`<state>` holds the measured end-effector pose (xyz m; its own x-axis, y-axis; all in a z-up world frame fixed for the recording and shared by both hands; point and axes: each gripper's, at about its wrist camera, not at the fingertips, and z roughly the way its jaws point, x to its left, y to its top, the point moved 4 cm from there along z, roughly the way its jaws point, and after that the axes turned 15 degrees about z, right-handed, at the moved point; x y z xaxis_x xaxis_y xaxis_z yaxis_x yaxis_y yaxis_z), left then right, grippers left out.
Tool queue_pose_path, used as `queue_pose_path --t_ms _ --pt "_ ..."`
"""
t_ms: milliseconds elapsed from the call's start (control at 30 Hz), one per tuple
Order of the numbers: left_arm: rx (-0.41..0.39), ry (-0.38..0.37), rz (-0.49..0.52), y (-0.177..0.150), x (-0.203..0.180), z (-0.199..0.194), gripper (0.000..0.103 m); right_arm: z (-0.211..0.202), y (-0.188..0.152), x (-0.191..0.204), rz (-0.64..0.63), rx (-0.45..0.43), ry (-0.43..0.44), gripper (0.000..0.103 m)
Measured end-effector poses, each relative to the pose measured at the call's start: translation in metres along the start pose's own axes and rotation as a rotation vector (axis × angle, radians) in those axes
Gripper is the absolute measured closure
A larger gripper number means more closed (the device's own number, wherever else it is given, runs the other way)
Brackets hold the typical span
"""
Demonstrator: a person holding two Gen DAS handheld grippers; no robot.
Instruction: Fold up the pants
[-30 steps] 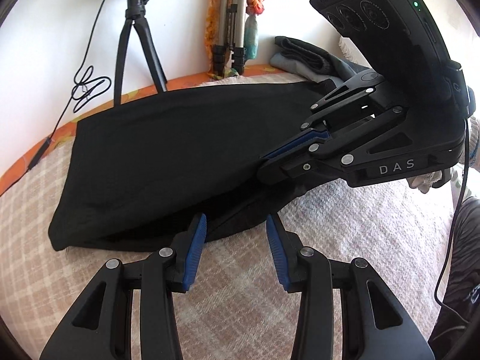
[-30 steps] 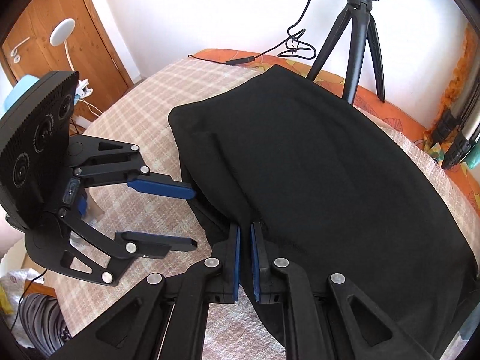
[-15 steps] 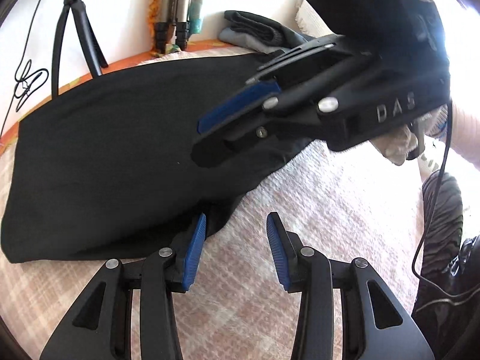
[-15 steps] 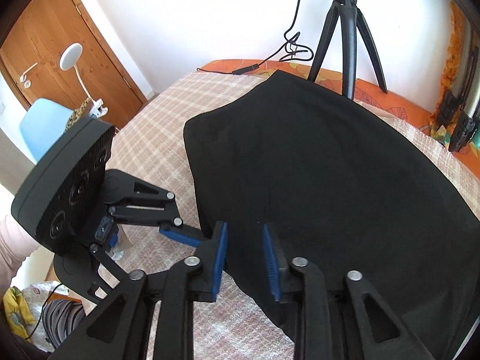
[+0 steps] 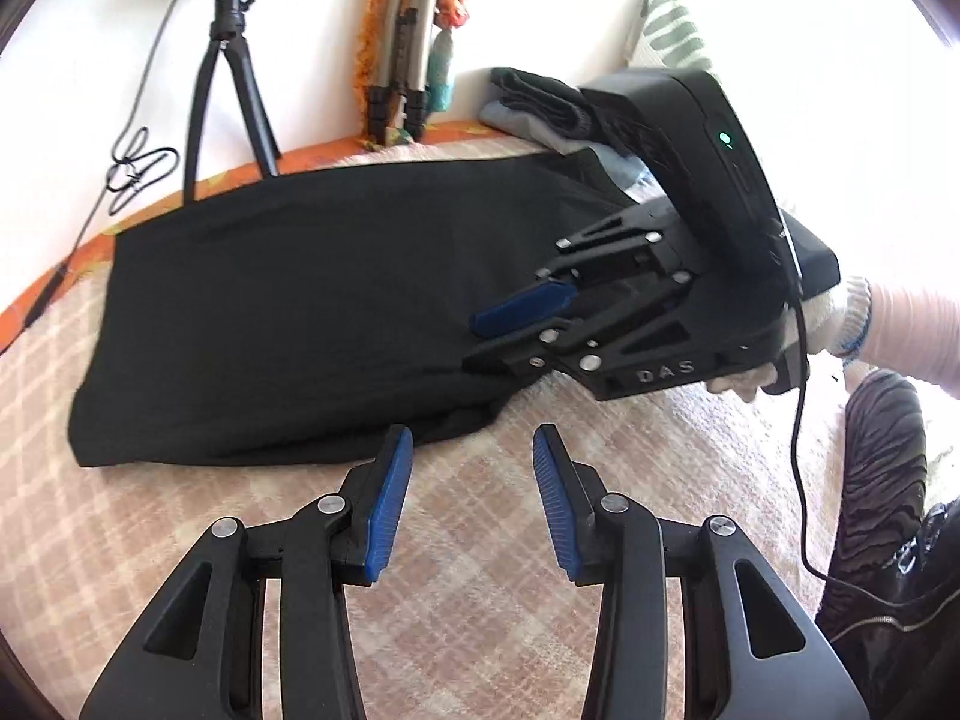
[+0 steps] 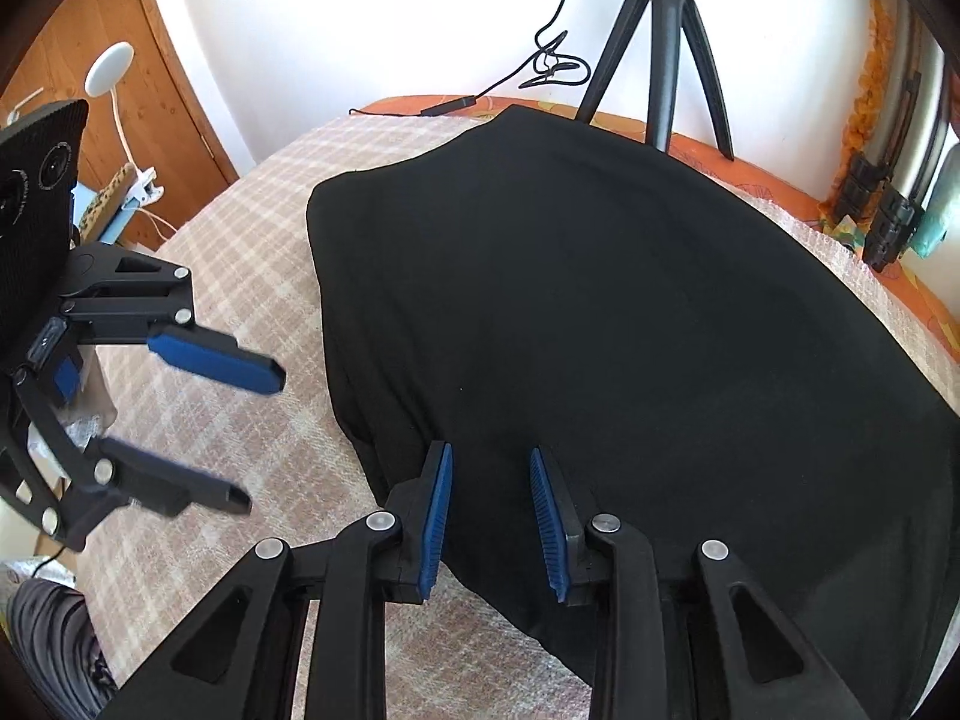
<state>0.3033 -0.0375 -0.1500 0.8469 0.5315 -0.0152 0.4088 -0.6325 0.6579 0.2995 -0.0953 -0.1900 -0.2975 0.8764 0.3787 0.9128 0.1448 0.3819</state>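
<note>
In the left wrist view the left tool (image 5: 474, 501) hangs released, its blue pads (image 5: 390, 507) spread wide over the checked blanket (image 5: 480, 618) with nothing between them. Just ahead of its left pad lies the near edge of the pants (image 5: 312, 312), black and spread flat in a long band running left to right across the bed; the pad tip is close to that edge but whether it touches cannot be told. Ahead and to the right, the right tool (image 5: 510, 333) reaches in over the pants' right part, held by a gloved hand (image 5: 834, 324). Beyond the pants, against the white wall, stand a tripod (image 5: 231, 96) to the left and a stack of folded clothes (image 5: 534, 105) to the right.

In the right wrist view the right tool (image 6: 489, 519) is likewise released, its pads (image 6: 435, 519) apart and empty, poised over the near left border of the pants (image 6: 630, 330), which fill the space ahead and to the right. Whether the fingertips rest on the cloth cannot be told. To its left the left tool (image 6: 255, 438) sits over bare blanket (image 6: 240, 276), fingers parted, clear of the pants. Farther off, the tripod (image 6: 660, 48) stands behind the pants' far edge, and a wooden door (image 6: 150, 90) is at the far left
</note>
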Motion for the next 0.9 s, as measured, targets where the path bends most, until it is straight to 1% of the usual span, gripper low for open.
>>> queue_pose_path --t_ms 33,100,167,267,333,367,400,433,500,567,633,667,700,767,833,900 --pt "-0.017 0.04 -0.015 0.002 0.007 -0.004 0.063 -0.005 0.0 -0.003 0.022 -0.01 0.013 0.074" --pt "-0.049 0.095 -0.047 0.008 0.02 -0.009 0.063 -0.019 -0.001 -0.01 0.044 -0.038 0.004 0.074" --pt "-0.074 0.126 -0.074 0.013 0.03 -0.013 0.063 -0.039 -0.007 -0.016 0.057 -0.072 -0.008 0.072" --pt "-0.096 0.14 -0.105 0.022 0.039 -0.005 0.063 -0.071 -0.019 -0.035 0.106 -0.124 -0.056 0.067" --pt "-0.075 0.169 -0.083 0.028 0.038 0.006 0.063 -0.093 -0.027 -0.055 0.158 -0.162 -0.113 0.065" --pt "-0.064 0.168 -0.072 0.029 0.037 0.011 0.063 -0.103 -0.031 -0.066 0.189 -0.176 -0.141 0.062" --pt "-0.049 0.167 -0.065 0.029 0.036 0.016 0.063 -0.113 -0.036 -0.078 0.225 -0.187 -0.165 0.056" --pt "-0.034 0.171 -0.055 0.03 0.034 0.022 0.063 -0.122 -0.04 -0.092 0.265 -0.2 -0.19 0.053" --pt "-0.005 0.178 -0.025 0.032 0.028 0.033 0.063 -0.138 -0.047 -0.119 0.345 -0.23 -0.254 0.043" --pt "0.047 0.191 0.021 0.031 0.019 0.047 0.063 -0.15 -0.054 -0.147 0.44 -0.253 -0.297 0.04" --pt "0.135 0.208 0.064 0.024 0.013 0.062 0.063 -0.155 -0.06 -0.172 0.53 -0.261 -0.297 0.04" --pt "0.16 0.217 0.082 0.022 0.011 0.066 0.063 -0.155 -0.062 -0.183 0.56 -0.259 -0.294 0.04" --pt "0.163 0.226 0.089 0.022 0.009 0.065 0.063 -0.156 -0.066 -0.193 0.586 -0.252 -0.289 0.04" --pt "0.14 0.244 0.089 0.03 0.007 0.057 0.063 -0.155 -0.07 -0.208 0.627 -0.236 -0.253 0.04" --pt "0.091 0.227 0.098 0.045 -0.005 0.046 0.063 -0.16 -0.072 -0.219 0.646 -0.242 -0.218 0.04" --pt "0.062 0.202 0.137 0.063 -0.023 0.042 0.063 -0.163 -0.07 -0.227 0.652 -0.25 -0.194 0.04"
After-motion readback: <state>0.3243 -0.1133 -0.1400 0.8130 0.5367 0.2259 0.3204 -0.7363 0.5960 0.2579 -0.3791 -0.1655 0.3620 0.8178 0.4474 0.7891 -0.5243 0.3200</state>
